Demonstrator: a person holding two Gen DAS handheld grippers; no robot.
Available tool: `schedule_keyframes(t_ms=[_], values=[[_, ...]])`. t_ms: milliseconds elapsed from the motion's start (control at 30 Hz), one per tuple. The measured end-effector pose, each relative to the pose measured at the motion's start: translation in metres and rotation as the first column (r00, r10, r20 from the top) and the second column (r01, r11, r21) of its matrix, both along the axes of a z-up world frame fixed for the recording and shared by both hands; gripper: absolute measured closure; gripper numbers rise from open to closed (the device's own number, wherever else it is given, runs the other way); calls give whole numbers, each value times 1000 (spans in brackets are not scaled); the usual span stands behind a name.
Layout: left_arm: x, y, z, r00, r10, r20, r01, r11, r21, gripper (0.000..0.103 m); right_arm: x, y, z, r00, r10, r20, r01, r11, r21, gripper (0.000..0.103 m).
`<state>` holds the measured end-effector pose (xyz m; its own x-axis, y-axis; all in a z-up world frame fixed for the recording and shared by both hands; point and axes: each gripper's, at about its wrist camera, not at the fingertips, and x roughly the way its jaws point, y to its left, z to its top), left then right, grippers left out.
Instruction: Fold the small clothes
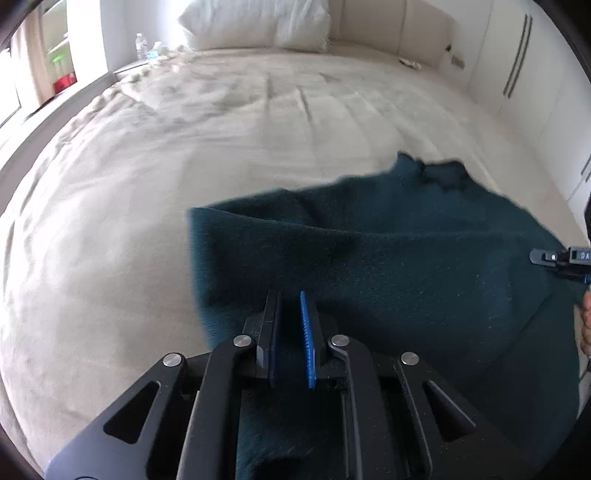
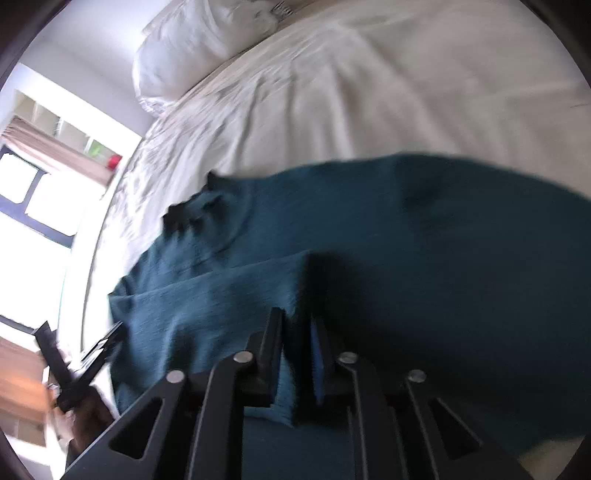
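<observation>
We see first the bed (image 1: 147,192), its pale cover wrinkled and wide, which serves us as the folding surface; a white pillow (image 1: 255,22) lies at the far end, and a water bottle (image 1: 140,46) stands beyond the far left corner. On the near part of the bed lies the dark teal garment (image 1: 388,251), a knitted piece partly spread out, with a fold of it already turned over onto itself, we judge, so that a doubled layer sits toward the left gripper's side. We hold the left gripper (image 1: 291,299) at the garment's near edge, its jaws almost together, and the cloth appears pinched between them, probably to keep that edge in place as the fold settles. The right gripper (image 2: 297,321) sits over the other side of the same near edge; its jaws stand slightly apart with a flap of teal cloth between them, but blur keeps us from telling whether the pads press on it.
</observation>
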<state>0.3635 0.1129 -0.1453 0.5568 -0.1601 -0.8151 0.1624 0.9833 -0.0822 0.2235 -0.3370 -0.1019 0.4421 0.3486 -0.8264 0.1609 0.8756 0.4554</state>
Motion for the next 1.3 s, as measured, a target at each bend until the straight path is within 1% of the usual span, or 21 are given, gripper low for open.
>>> schedule_keyframes(t_ms=[100, 200, 267, 333, 400, 433, 533, 600, 700, 733, 767, 833, 867, 900, 967, 1000, 1067, 1133, 1233, 1267, 1300], values=[[-2, 29, 11, 994, 96, 42, -95, 995, -35, 92, -17, -8, 28, 994, -84, 74, 90, 993, -73, 76], [7, 40, 9, 992, 120, 27, -119, 993, -23, 92, -24, 17, 46, 987, 8, 162, -15, 999, 43, 76], [16, 30, -4, 997, 81, -21, -80, 995, 55, 92, -20, 48, 48, 976, 113, 184, -126, 990, 60, 76], [17, 27, -13, 997, 69, -23, -67, 994, 86, 92, -10, 79, 34, 968, 211, 138, -218, 975, 38, 76], [17, 31, -13, 997, 72, -30, -70, 995, 67, 91, -4, 87, 14, 971, 229, 67, -229, 973, 1, 77], [17, 33, -11, 997, 73, -33, -71, 995, 65, 90, -3, 85, 4, 975, 218, 32, -217, 976, -28, 86], [12, 42, 3, 992, 122, 21, -123, 986, 109, 90, -13, 58, -1, 985, 162, 65, -165, 986, 29, 90], [9, 47, 14, 989, 130, 76, -136, 988, 78, 90, -19, 45, 5, 989, 125, 80, -127, 992, 26, 90], [10, 27, 25, 986, 77, 145, -95, 988, 121, 90, -27, 44, 18, 982, 123, 144, -136, 987, 85, 78], [10, 18, 24, 988, 47, 146, -68, 988, 142, 90, -29, 44, 20, 979, 134, 155, -151, 983, 104, 69], [11, 3, 16, 991, 3, 133, -29, 980, 196, 90, -30, 47, 20, 976, 147, 162, -167, 979, 120, 56], [12, -19, -7, 997, -52, 55, 32, 948, 317, 91, -33, 51, 13, 979, 153, 132, -167, 981, 99, 48], [7, -30, -25, 996, -78, 38, 57, 913, 403, 91, -36, 49, 7, 983, 149, 110, -159, 983, 94, 55], [2, -36, -27, 992, -102, 80, 56, 892, 449, 91, -44, 42, 3, 985, 137, 101, -149, 981, 120, 58], [-10, -46, -30, 985, -134, 107, 55, 841, 539, 91, -60, 26, 4, 990, 99, 97, -113, 982, 154, 58], [-12, -45, -25, 987, -124, 106, 49, 846, 530, 90, -76, 7, 12, 992, 42, 117, -59, 987, 149, 58], [-15, -38, -2, 990, -89, 107, 38, 913, 405, 90, -103, -31, 24, 982, -76, 175, 40, 979, 198, 46], [-22, -38, 20, 986, -93, 140, 46, 949, 311, 90, -140, -87, 29, 949, -259, 182, 209, 945, 252, 42], [-35, -45, 53, 975, -128, 180, 108, 987, 120, 90, -201, -173, 24, 832, -535, 145, 478, 826, 299, 40], [-39, -49, 62, 973, -151, 176, 154, 988, 1, 89, -222, -199, 19, 779, -616, 118, 558, 767, 315, 40], [-41, -53, 67, 972, -161, 173, 172, 984, -50, 84, -248, -227, 12, 705, -705, 77, 646, 683, 340, 40]])
